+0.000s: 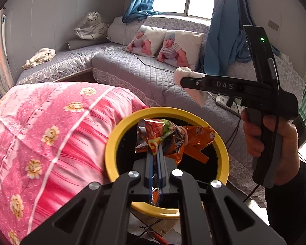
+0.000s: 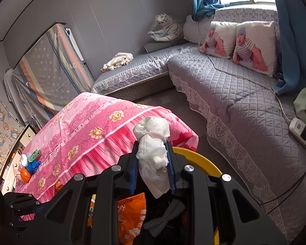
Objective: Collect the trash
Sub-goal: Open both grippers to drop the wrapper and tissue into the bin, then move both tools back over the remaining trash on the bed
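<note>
— Left gripper (image 1: pixel 156 153)? 
— Squeezing a shiny snack wrapper (image 1: pixel 159 136), right over the yellow bin (image 1: pixel 112 153).
— Right gripper (image 2: pixel 153 159)? 
— Pinching a white tissue wad (image 2: pixel 153 140), up above the bin's rim, beside the pink blanket (image 2: pixel 91 126).

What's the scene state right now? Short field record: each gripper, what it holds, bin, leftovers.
left gripper: shut on snack wrapper, held over the bin opening
right gripper: shut on white tissue wad, above the bin's rim
bin: yellow rim, dark inside, beside the pink quilt
bin contents: orange packet visible
leftovers: small pile of litter on the quilt's far edge
background: grey sofa
</note>
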`<state>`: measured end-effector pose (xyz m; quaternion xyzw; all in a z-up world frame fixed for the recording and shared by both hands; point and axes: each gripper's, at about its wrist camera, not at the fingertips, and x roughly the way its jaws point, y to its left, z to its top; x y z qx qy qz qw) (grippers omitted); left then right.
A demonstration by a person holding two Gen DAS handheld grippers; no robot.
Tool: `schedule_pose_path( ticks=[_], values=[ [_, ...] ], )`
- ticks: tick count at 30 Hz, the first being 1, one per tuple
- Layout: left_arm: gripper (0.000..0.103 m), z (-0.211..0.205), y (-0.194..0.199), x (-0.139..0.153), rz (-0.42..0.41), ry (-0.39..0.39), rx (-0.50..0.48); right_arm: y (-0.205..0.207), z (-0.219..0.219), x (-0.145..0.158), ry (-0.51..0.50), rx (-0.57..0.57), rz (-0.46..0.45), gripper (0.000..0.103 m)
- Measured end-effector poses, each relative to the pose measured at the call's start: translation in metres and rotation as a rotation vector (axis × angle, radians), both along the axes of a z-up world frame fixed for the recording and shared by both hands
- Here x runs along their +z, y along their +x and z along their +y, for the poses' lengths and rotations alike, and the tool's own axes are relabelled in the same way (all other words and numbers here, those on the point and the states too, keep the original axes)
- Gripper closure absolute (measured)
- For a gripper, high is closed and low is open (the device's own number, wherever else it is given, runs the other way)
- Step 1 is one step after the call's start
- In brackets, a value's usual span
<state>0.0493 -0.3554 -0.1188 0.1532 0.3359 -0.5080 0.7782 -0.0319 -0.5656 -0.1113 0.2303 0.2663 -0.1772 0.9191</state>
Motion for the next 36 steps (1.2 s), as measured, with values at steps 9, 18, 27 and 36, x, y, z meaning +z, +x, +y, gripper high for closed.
schedule_pose_path(
  ticks=[9, 18, 27, 36],
  values=[
    [0.099, -0.020, 0.003, -0.020, 0.055, 0.031, -0.016, -0.003, -0.011, -0.015, 0.047, -0.020, 0.016, 0.076],
    [0.063, -0.012, 0.010, -0.022, 0.091, 0.015, 0.017, -0.010, -0.019, -0.015, 0.070, -0.063, 0.002, 0.063],
    [0.059, 0.009, 0.029, -0.009, 0.084, -0.028, 0.083, -0.008, -0.014, -0.007, 0.060, -0.061, -0.003, 0.061],
    [0.059, 0.057, 0.057, 0.022, 0.022, -0.091, 0.215, 0.012, 0.011, 0.015, 0.028, 0.009, -0.030, 0.060]
  ],
)
